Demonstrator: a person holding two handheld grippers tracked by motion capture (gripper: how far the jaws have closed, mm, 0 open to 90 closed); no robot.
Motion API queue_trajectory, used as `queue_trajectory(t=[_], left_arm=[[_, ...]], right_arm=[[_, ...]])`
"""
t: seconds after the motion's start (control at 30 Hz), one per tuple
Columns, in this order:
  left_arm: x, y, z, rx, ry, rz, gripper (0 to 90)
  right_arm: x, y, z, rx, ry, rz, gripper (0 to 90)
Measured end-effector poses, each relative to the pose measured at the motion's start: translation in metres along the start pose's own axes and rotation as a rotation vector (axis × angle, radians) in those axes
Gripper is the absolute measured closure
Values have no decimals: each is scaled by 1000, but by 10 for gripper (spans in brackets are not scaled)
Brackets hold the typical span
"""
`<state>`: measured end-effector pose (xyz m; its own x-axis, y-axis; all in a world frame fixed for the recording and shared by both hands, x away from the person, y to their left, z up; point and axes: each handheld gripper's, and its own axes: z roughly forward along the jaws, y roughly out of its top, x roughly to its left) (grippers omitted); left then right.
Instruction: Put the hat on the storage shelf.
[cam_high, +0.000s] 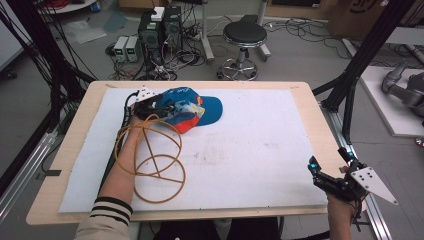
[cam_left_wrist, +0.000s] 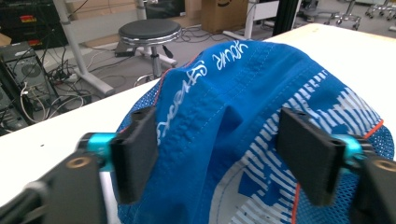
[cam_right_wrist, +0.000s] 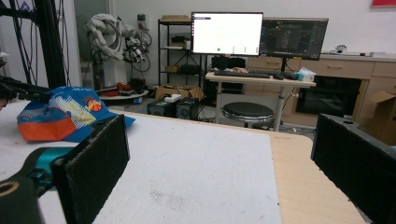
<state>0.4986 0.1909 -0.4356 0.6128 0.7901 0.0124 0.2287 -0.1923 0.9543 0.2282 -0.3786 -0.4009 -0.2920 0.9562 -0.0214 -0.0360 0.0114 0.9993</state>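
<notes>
A blue cap (cam_high: 200, 107) with white and orange panels lies at the far left of the white mat (cam_high: 250, 145). My left gripper (cam_high: 167, 106) reaches onto its crown. In the left gripper view the two jaws stand wide apart on either side of the blue cap (cam_left_wrist: 233, 93), and the left jaw touches the fabric; the left gripper (cam_left_wrist: 224, 154) is open. My right gripper (cam_high: 329, 159) hovers at the table's near right corner, open, with nothing between its jaws (cam_right_wrist: 224, 172). From there the cap (cam_right_wrist: 60, 116) shows far off at the left.
A loose orange cable (cam_high: 155, 165) loops over the mat beside my left forearm. The wooden table edge (cam_high: 320, 130) borders the mat. Beyond the table stand a black stool (cam_high: 244, 37) and computer boxes (cam_high: 160, 30) amid floor cables. A black frame post (cam_high: 360, 60) rises at the right.
</notes>
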Motion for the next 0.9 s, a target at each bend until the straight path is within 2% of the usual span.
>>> queue_trajectory(t=[0.1, 0.33, 0.4, 0.5, 0.67, 0.73, 0.9], left_arm=[[-1, 0, 0, 16, -7, 13, 457], [-2, -1, 0, 36, -6, 15, 710], [-1, -1, 1, 41, -13, 16, 748], [-1, 0, -1, 38, -14, 25, 725], [2, 2, -4, 28, 3, 34, 526], [4, 1, -4, 39, 6, 33, 487], [3, -3, 0, 70, 22, 61, 444]], right_arm=[[-1, 0, 0, -3, 0, -1, 41], [-1, 0, 0, -1, -1, 0, 41], [-1, 0, 0, 0, 0, -1, 41], [-1, 0, 0, 0, 0, -1, 41], [-1, -1, 0, 2, 0, -1, 41], [-2, -1, 0, -1, 0, -4, 41], [-2, -1, 0, 1, 0, -5, 41]])
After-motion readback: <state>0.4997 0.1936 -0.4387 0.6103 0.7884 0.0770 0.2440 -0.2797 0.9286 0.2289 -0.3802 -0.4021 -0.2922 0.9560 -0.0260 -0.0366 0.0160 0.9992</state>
